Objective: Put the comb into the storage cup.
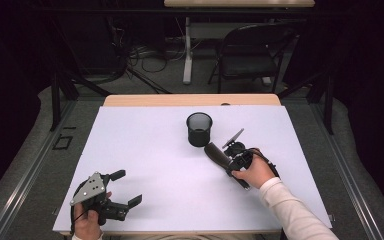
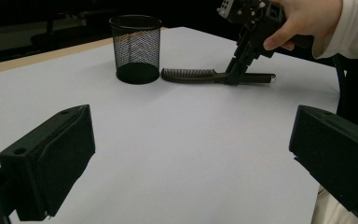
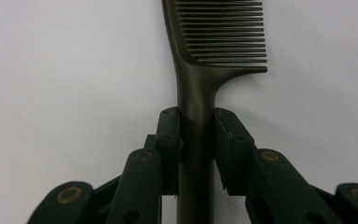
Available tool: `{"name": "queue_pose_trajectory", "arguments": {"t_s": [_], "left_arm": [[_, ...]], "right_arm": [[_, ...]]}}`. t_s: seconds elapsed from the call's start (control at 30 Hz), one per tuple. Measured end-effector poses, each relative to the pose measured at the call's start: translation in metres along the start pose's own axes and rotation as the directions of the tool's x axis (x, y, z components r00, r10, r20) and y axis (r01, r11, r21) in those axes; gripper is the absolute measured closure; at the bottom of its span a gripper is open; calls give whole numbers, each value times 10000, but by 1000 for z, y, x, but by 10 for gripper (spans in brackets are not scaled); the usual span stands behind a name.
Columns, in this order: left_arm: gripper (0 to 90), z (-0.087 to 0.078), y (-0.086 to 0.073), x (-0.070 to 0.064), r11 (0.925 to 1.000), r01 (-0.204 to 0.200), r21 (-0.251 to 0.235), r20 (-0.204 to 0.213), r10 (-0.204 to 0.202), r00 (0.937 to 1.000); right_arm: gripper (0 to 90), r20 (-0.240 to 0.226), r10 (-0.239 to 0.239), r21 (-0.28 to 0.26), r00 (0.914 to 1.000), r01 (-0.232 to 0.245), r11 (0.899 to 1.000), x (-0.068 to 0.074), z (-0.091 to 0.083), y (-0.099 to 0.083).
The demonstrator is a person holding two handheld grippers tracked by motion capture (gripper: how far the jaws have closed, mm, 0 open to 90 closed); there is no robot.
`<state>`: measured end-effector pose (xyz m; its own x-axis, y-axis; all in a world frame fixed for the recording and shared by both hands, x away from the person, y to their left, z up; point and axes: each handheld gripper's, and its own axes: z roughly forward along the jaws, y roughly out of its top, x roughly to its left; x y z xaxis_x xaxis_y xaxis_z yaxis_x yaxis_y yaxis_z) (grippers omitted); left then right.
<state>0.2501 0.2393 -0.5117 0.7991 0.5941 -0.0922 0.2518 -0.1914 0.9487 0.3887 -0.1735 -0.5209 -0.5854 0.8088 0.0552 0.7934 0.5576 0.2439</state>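
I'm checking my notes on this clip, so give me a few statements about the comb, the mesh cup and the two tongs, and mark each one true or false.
1. The right tongs are closed on the handle of the comb. True.
2. The comb is standing inside the mesh cup. False: it lies flat on the white table beside the cup, its toothed end towards the cup.
3. The left tongs are open and hold nothing. True.
4. The mesh cup lies tipped on its side. False: it stands upright with its mouth up.
5. The left tongs are touching the comb. False: they are near the table's front left, well apart from it.
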Motion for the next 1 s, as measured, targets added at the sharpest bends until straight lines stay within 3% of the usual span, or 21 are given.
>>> {"name": "queue_pose_trajectory", "arguments": {"t_s": [0.1, 0.13, 0.33, 0.37, 0.53, 0.63, 0.67, 0.7, 0.73, 0.77, 0.8, 0.83, 0.87, 0.9, 0.93, 1.0], "left_arm": [[5, 0, 0, 0, 10000, 24, 2, 11, -24, 10000], [5, 0, 0, 0, 10000, 12, 30, -12, -12, 10000], [5, 0, 0, 0, 10000, 5, 4, 0, -5, 10000], [5, 0, 0, 0, 10000, 11, 4, 2, -11, 10000], [5, 0, 0, 0, 10000, 68, 12, 4, -68, 10000], [5, 0, 0, 0, 10000, 50, 20, 7, -50, 10000], [5, 0, 0, 0, 10000, 56, 16, 9, -56, 10000], [5, 0, 0, 1, 10000, 53, 0, 60, -53, 10000], [5, 0, 0, 1, 10000, 57, 2, 59, -57, 10000], [5, 0, 0, 1, 10000, 55, 9, 60, -55, 10000], [5, 0, 0, 1, 10000, 59, 36, 16, -60, 10000], [5, 0, 0, 0, 10000, 81, 41, 18, -81, 10000], [5, 0, 0, 1, 10000, 87, 42, 41, -87, 10000], [5, 0, 0, 1, 9999, 89, 79, -4, -89, 10000], [5, 0, 0, 1, 9999, 73, 78, -10, -73, 10000], [5, 0, 0, 1, 10000, 37, 48, -46, -37, 10000]], "right_arm": [[728, 2, -53, -100, 10000, 53, 9999, 0, -1, -1], [728, -91, 25, -506, 10000, -29, 9987, 0, 1, -3], [728, -12, -102, -80, 9999, 102, 9999, -1, -7, -4], [728, -108, 39, -576, 9999, -45, 9983, 0, -4, -7], [728, -176, 82, -864, 9998, -97, 9962, 1, -7, -10], [728, -46, -69, -474, 10000, 67, 9989, 0, -13, -11], [728, -268, 68, -1367, 9996, -104, 9906, 0, -8, -14], [728, -326, 124, -1693, 9994, -178, 9854, 0, -7, -15], [728, -99, -34, -612, 9999, 28, 9981, 0, -15, -14], [728, 102, -284, 386, 9995, 280, 9989, -1, -24, -12], [728, -291, 135, -1880, 9995, -187, 9820, 1, -9, -18], [728, -355, 261, -2162, 9990, -332, 9758, 2, -8, -20], [728, -60, -81, -622, 9999, 77, 9980, 0, -21, -18], [728, 79, -185, -78, 9998, 185, 9998, -1, -26, -17], [728, 34, -90, -429, 10000, 91, 9990, -1, -25, -19], [728, -179, 48, -1626, 9998, -76, 9867, 0, -19, -23]]}}
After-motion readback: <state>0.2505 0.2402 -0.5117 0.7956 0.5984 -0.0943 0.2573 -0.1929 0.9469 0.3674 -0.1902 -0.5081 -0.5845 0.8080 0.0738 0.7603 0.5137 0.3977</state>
